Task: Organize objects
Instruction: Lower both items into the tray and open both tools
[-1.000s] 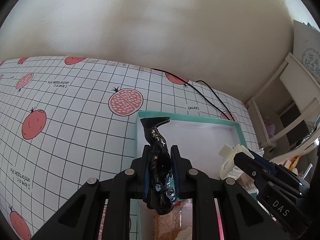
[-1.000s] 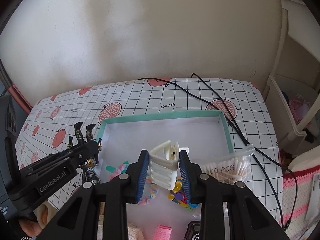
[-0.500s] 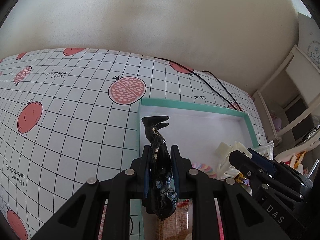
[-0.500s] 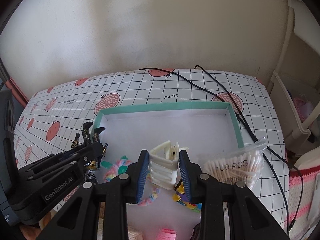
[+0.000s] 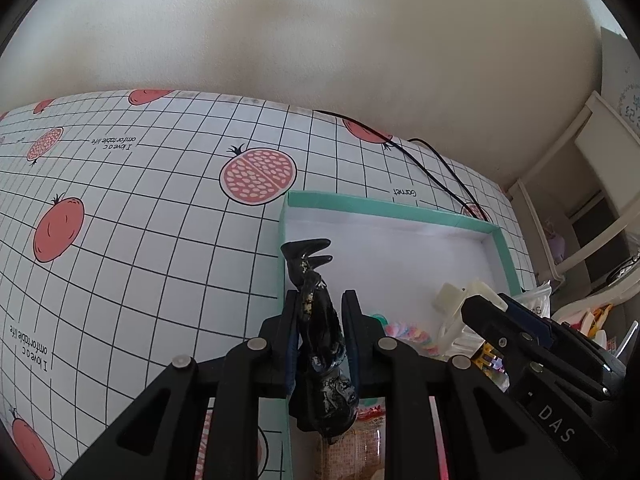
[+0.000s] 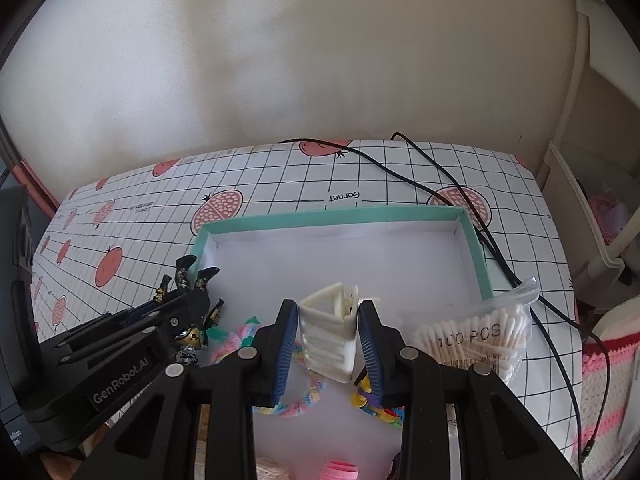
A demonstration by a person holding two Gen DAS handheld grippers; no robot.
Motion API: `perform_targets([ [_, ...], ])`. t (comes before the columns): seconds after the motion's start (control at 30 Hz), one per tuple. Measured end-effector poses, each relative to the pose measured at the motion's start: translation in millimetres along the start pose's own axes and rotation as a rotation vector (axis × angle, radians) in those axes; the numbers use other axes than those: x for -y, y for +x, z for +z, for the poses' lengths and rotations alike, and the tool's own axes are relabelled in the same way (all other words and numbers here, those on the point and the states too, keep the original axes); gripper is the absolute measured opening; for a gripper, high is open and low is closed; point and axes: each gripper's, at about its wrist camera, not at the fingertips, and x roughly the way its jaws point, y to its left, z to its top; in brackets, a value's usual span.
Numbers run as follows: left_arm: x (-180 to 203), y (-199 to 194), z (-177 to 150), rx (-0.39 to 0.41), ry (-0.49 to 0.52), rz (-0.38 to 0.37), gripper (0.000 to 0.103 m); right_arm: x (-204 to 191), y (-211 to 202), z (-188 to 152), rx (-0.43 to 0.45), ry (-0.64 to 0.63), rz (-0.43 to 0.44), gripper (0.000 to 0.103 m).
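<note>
My left gripper [image 5: 319,312] is shut on a black and gold hair claw clip [image 5: 320,332], held over the left wall of the teal-rimmed box [image 5: 384,206]. The same clip [image 6: 188,280] and left gripper [image 6: 192,304] show at the left of the right wrist view. My right gripper [image 6: 328,320] is shut on a cream hair claw clip [image 6: 330,336], held above the white floor of the box [image 6: 332,216]. That cream clip [image 5: 452,300] and the right gripper [image 5: 480,304] sit at the right in the left wrist view.
In the box lie a pastel braided hair tie [image 6: 296,400] and coloured small clips [image 6: 376,404]. A bag of cotton swabs [image 6: 476,340] leans over the box's right rim. A black cable [image 6: 440,172] crosses the pomegranate tablecloth [image 5: 120,200]. A cream shelf [image 6: 580,200] stands at the right.
Both views have drawn back a little from the box, so more of its inside shows. Both grippers still hold their clips as before.
</note>
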Motion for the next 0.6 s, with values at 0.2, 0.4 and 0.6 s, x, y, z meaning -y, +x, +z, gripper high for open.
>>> perform_targets([
  [0.2, -0.2, -1.1, 1.1, -0.005, 0.003, -0.008, 0.028, -1.1, -1.0, 0.9, 0.005, 0.002, 0.005, 0.034],
  [0.4, 0.0, -9.3, 4.6, 0.007, 0.005, -0.016, 0.036, 0.2, -5.2, 3.5, 0.016, 0.006, 0.01, 0.035],
  [0.6, -1.9, -18.1, 11.1, 0.031, 0.007, -0.009, 0.038, 1.1, -8.9, 5.0, 0.024, 0.01, 0.013, 0.035],
])
